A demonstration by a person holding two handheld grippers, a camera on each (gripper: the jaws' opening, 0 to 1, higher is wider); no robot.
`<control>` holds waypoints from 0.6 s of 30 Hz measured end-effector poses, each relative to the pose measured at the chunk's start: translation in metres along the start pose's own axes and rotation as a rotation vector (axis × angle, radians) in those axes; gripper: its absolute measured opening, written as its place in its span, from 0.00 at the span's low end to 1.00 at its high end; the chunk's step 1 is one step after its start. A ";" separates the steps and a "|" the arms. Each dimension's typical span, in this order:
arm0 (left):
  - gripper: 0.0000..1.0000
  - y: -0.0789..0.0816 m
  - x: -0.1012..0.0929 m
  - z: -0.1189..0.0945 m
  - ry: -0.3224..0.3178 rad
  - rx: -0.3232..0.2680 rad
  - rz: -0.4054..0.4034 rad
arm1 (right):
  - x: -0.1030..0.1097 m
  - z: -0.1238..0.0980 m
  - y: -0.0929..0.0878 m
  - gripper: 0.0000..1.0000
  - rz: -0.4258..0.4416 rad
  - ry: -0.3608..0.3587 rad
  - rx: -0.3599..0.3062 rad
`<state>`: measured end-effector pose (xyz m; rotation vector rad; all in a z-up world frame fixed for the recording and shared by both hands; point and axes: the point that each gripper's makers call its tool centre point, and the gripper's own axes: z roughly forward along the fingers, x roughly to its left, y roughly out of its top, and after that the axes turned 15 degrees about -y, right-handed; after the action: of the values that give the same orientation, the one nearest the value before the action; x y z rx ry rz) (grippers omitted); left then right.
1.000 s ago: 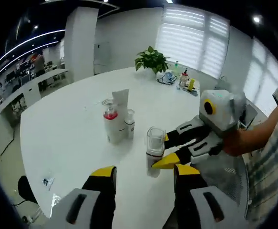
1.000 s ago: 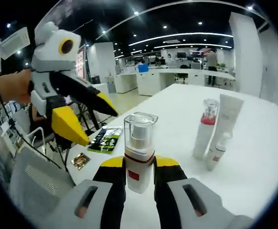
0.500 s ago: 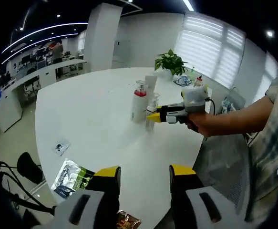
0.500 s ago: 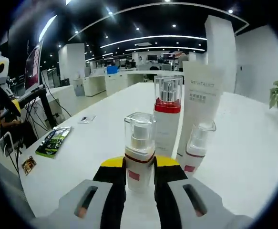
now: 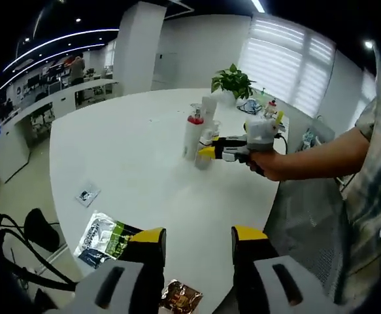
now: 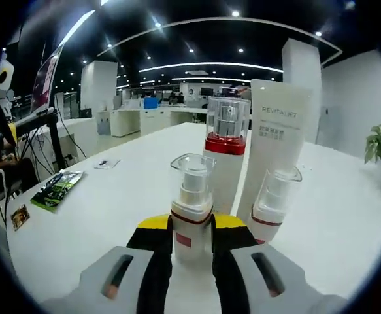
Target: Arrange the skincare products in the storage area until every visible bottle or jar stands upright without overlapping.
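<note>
Left gripper view: far left on the white tabletop (image 5: 138, 150) lies a small card (image 5: 85, 194), then a green-and-black sachet (image 5: 104, 237) at the near edge, with a brown packet (image 5: 180, 296) partly cut off between the jaws. The left gripper (image 5: 197, 243) hangs open over that near edge, jaws apart with nothing between them. Further right, mid-table, the red-collared bottle (image 5: 191, 136) stands upright, the white tube (image 5: 208, 111) just behind it. The right gripper (image 5: 206, 152) comes in from the right, held by a hand (image 5: 268, 163), and the small pump bottle (image 5: 203, 159) at its tips is too small to make out clearly. A potted plant (image 5: 232, 82) and some clutter sit at the far edge, blurred.

Right gripper view: green sachet (image 6: 56, 188) far left, then the right gripper (image 6: 191, 226) clamped on the small pump bottle (image 6: 191, 209), upright, its base hidden by the jaws. Just behind stands the red-collared bottle (image 6: 224, 157), lower half hidden. To the right, a second small pump bottle (image 6: 272, 206) is near the white tube (image 6: 275, 147); whether they touch, I cannot tell.
</note>
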<state>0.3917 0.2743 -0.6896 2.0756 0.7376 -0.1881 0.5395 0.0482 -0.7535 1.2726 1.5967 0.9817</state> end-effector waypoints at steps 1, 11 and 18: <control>0.42 0.002 0.000 0.000 -0.003 -0.001 0.004 | -0.001 0.002 0.001 0.21 -0.003 -0.004 0.010; 0.42 0.011 -0.007 0.000 -0.017 -0.015 0.040 | -0.004 0.010 -0.008 0.23 0.020 -0.011 0.116; 0.44 0.004 -0.012 0.004 -0.029 -0.008 0.039 | 0.001 -0.020 -0.020 0.26 0.063 -0.014 0.184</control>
<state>0.3846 0.2644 -0.6844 2.0739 0.6787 -0.1924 0.5140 0.0444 -0.7653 1.4590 1.6762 0.8777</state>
